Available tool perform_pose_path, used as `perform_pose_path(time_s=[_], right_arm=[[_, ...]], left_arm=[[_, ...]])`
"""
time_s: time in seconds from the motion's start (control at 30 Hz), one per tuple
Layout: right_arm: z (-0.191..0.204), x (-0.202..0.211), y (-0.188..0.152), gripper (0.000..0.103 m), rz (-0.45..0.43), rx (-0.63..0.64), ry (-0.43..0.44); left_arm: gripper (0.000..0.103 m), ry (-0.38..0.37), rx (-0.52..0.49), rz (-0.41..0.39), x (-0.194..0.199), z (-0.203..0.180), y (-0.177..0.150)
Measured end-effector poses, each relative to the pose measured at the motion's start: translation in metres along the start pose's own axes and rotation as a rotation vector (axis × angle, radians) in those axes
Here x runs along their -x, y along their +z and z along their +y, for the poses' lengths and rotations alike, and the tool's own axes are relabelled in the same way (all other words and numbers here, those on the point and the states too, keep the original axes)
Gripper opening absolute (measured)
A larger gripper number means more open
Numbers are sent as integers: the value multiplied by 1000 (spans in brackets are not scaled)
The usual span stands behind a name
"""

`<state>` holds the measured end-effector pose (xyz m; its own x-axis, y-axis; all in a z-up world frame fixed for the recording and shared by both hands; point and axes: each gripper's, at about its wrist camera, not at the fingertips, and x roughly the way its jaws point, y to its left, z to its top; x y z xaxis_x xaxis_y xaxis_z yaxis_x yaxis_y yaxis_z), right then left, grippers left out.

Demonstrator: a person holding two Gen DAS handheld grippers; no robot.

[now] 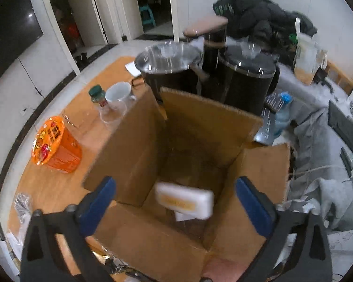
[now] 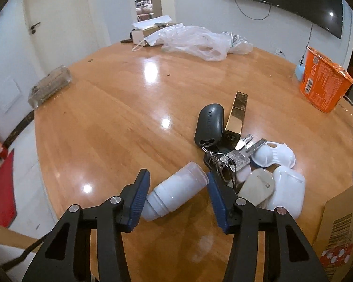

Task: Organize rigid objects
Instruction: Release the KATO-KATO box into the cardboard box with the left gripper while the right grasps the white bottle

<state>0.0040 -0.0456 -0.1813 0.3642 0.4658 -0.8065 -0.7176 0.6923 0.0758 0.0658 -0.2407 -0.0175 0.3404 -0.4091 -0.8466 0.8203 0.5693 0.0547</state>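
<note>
In the left wrist view my left gripper [image 1: 176, 199] is open and empty above an open cardboard box [image 1: 134, 145]. A white flat case with an orange label [image 1: 184, 201] is inside the box, blurred, between my fingers. In the right wrist view my right gripper [image 2: 177, 192] is open around a white cylindrical bottle with a clear cap [image 2: 175, 193] that lies on its side on the wooden table [image 2: 120, 108]. Whether the pads touch it I cannot tell. Right of it lies a pile: dark case [image 2: 209, 123], gold box [image 2: 237, 112], keys [image 2: 233, 155], white earbud case [image 2: 287, 190].
Beyond the box stand two black pots [image 1: 169, 70] with lids, a white mug [image 1: 118, 92], a green-capped jar [image 1: 97, 94] and an orange noodle cup [image 1: 56, 145]. In the right wrist view a plastic bag [image 2: 200, 40] lies at the far edge, a clear box [image 2: 50, 85] at the left edge.
</note>
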Motion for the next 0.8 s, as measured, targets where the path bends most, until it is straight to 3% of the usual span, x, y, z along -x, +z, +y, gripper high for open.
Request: perform_pose_path(time_s=[0.07,0.3,0.4,0.5,0.6,0.7,0.8], right_arm=[[-1,2,0,46,-1,1,6],[3,20,5,46,-30,1,24],[10,37,7,46,-53,21,56],[20,62,10,46,-82,46,83],[24,94,14,46,-121,49,93],[22,132,19,24,-173,45,73],[8,173,23,20,-231,6,17]], left_arm=[[102,-19,26,-21,10,5,0],[102,70,139,-162,73,43,-24],[102,173,218,-219,108,73,-54],[102,326,304,-239,135,105,-97],[102,400,403,-246,146,137,-139],[102,422,482,-232,138,160,-179],[102,401,544,-197,109,176,-217]])
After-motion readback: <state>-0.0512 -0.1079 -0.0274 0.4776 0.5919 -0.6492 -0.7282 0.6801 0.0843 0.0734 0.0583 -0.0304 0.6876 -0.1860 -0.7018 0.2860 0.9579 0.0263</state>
